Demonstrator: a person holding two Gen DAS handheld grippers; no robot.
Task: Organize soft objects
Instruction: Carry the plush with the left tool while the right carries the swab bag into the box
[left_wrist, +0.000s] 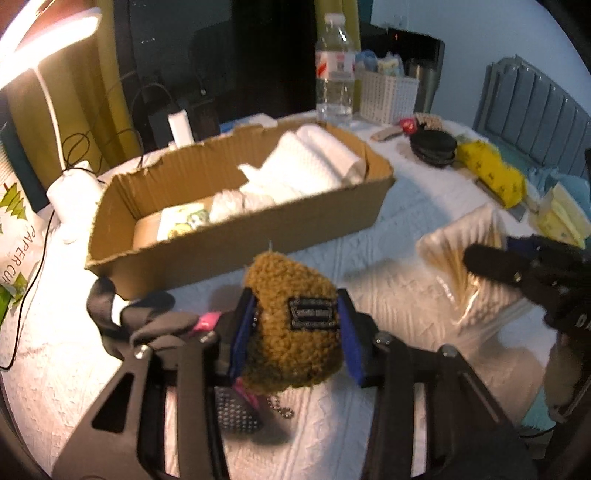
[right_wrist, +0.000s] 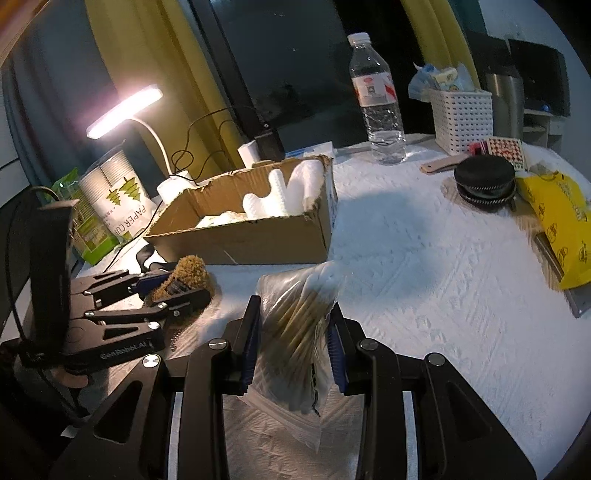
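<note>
My left gripper (left_wrist: 293, 332) is shut on a fuzzy brown pouch (left_wrist: 291, 321) with a dark label and a ball chain, held just above the white cloth in front of the cardboard box (left_wrist: 258, 229). The pouch also shows in the right wrist view (right_wrist: 190, 273). My right gripper (right_wrist: 293, 339) is shut on a clear bag of cotton swabs (right_wrist: 299, 332), lifted off the table; the bag also shows in the left wrist view (left_wrist: 469, 254). The box (right_wrist: 251, 236) holds white soft items (left_wrist: 314, 162). A black glove (left_wrist: 147, 321) lies left of the left gripper.
A water bottle (left_wrist: 334, 70), white basket (left_wrist: 388, 96), black round case (left_wrist: 432, 147) and yellow bag (left_wrist: 491, 173) stand at the back right. A lit desk lamp (right_wrist: 125, 110), cables and a paper-cup pack (right_wrist: 122, 206) are at the left. A studded item (left_wrist: 236, 413) lies under the left gripper.
</note>
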